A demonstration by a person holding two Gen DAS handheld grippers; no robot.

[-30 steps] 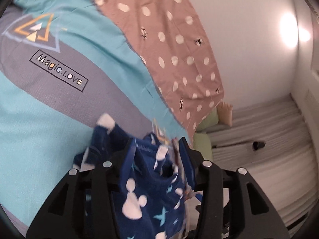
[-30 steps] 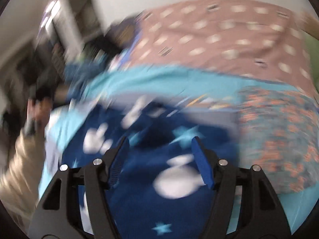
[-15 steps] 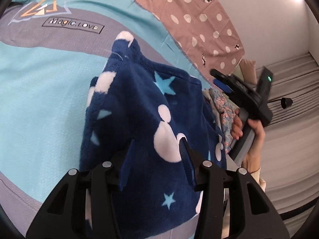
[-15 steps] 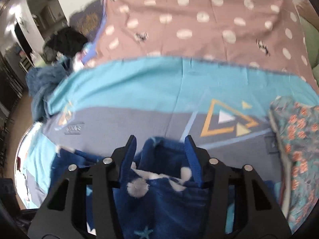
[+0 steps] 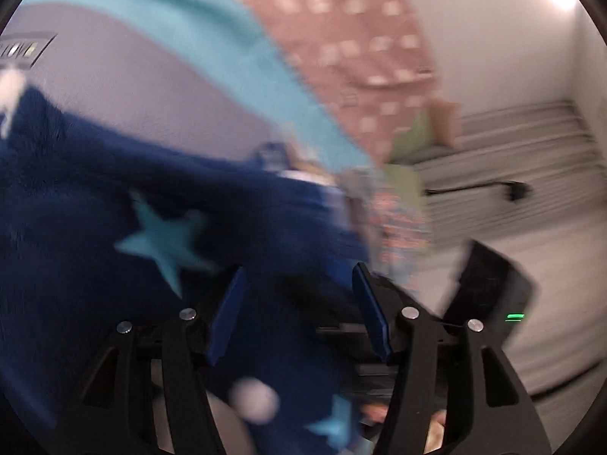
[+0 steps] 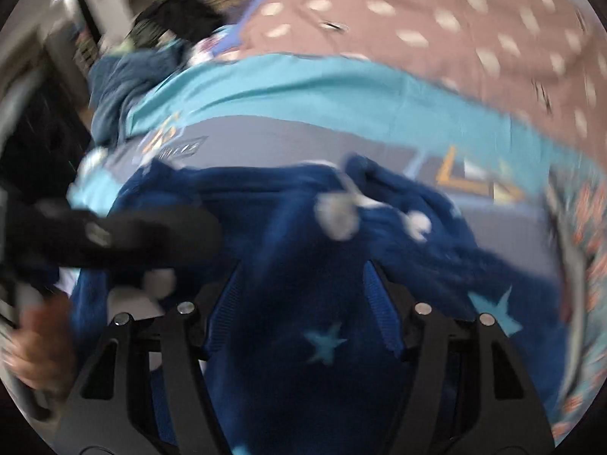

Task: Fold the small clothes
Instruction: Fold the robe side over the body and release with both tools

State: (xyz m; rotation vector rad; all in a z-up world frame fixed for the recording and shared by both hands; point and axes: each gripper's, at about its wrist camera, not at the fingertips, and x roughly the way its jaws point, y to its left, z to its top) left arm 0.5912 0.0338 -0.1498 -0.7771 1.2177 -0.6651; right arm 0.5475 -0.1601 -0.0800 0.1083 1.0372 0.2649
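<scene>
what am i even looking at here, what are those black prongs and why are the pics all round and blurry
These are two fisheye cameras, one on each hand-held gripper; a person holds them, no robot arm. The black prongs with blue pads are each gripper's two fingers. One picture looks along the left gripper, the other along the right gripper. The blur is motion. Both grippers look open, with a navy fleece garment with stars and white spots lying between and under their fingers, on a teal and grey bedspread. A folded floral garment lies at its right. In the right view, the person's hand holds the other gripper.
</scene>
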